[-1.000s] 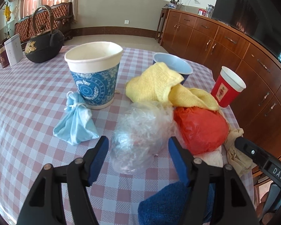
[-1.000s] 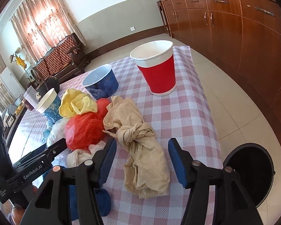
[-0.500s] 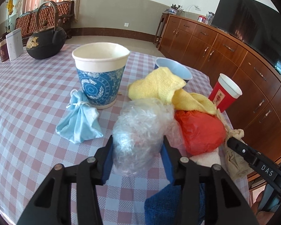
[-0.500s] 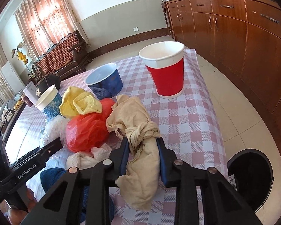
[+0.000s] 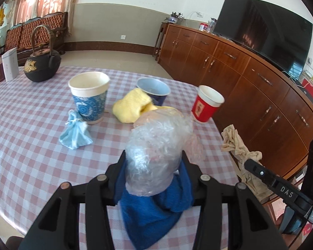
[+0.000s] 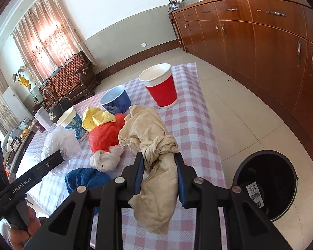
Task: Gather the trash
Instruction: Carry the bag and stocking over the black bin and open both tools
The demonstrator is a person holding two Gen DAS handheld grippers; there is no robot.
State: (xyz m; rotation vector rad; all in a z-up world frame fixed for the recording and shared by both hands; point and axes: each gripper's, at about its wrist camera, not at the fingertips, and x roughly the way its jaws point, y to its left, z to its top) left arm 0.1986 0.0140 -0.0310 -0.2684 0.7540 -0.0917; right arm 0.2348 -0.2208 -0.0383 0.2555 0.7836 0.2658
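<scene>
Left claw [image 5: 154,166] gripping clear plastic wad [image 5: 156,152]

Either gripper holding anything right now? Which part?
Both. The left gripper is shut on the clear plastic wad, clamped across its lower half. The right gripper is shut on the beige rag, just below its knot.

Teapot [image 5: 42,65]: black, with an arched handle, at the far left of my table.
Boxes [image 5: 10,64]: white one and dark red one, just left of the teapot.
Television [image 5: 263,31]: dark screen on the long wooden cabinet [image 5: 229,68] to my right.
Sofa [image 6: 70,79]: far, under the curtains [image 6: 46,41].
</scene>
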